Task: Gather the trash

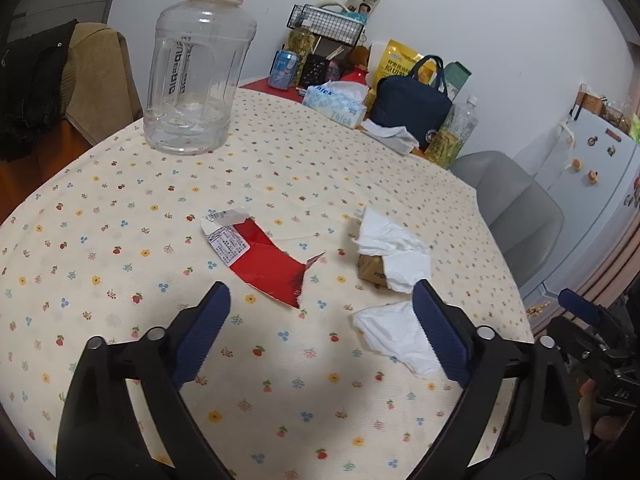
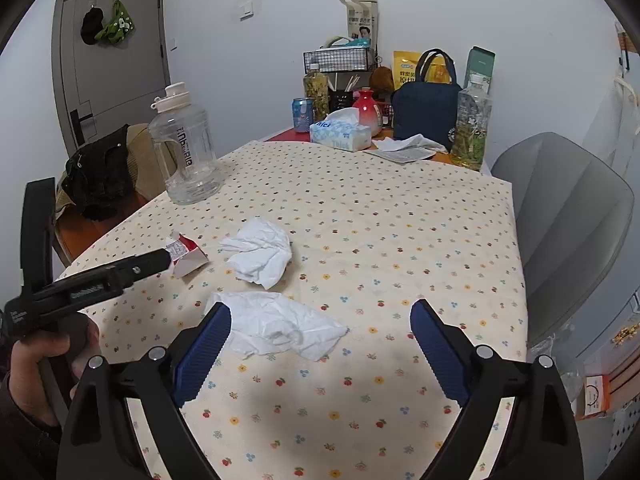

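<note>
Both grippers hover over the flowered tablecloth with jaws spread wide and nothing between them. The left gripper points at the red torn wrapper. The right gripper is above a crumpled tissue; a second tissue lies just behind.

water jug — tissue box behind
</note>
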`<state>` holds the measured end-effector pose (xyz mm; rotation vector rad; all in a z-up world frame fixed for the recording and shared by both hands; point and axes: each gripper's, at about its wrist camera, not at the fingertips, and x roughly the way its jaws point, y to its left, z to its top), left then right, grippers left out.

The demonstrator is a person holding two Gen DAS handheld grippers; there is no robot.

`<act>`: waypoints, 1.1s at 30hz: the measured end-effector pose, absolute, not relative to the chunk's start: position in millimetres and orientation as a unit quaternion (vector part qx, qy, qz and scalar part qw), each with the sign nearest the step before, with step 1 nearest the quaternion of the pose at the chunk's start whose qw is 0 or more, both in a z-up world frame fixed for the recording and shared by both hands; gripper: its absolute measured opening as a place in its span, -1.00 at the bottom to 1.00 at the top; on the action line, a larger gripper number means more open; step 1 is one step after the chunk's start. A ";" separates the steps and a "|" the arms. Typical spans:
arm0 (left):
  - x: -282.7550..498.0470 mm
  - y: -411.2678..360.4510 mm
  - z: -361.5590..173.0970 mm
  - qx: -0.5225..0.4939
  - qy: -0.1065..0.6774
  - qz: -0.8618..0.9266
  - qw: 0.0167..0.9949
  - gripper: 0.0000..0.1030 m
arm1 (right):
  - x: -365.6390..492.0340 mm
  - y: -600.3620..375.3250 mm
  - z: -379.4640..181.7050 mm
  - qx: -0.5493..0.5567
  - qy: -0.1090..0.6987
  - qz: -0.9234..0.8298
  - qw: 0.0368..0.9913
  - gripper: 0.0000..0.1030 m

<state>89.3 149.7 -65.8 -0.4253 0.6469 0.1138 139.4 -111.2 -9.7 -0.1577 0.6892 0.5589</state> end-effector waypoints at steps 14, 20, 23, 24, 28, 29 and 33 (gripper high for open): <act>125.5 144.3 -86.3 -0.182 0.362 0.055 0.912 -0.76 | 160.8 -89.6 -17.2 -0.058 0.370 0.308 0.874 0.34; 115.1 149.0 -80.0 -0.189 0.350 0.054 0.916 -0.93 | 172.3 -61.0 -27.4 -0.069 0.391 0.332 0.855 0.34; 106.5 156.1 -73.5 -0.191 0.343 0.066 0.917 -0.93 | 177.2 -44.2 -35.3 -0.081 0.398 0.335 0.850 0.44; 104.2 157.8 -72.2 -0.192 0.343 0.068 0.917 -0.93 | 179.6 -39.1 -37.9 -0.086 0.401 0.332 0.849 0.65; 91.2 166.9 -65.9 -0.195 0.334 0.081 0.919 -0.93 | 189.2 -20.9 -45.6 -0.093 0.406 0.327 0.848 0.74; 87.9 168.6 -64.2 -0.196 0.331 0.084 0.919 -0.93 | 191.5 -16.5 -47.2 -0.096 0.407 0.325 0.848 0.78; 79.1 174.2 -60.5 -0.200 0.324 0.089 0.921 -0.93 | 200.2 2.0 -51.9 -0.119 0.404 0.311 0.852 0.85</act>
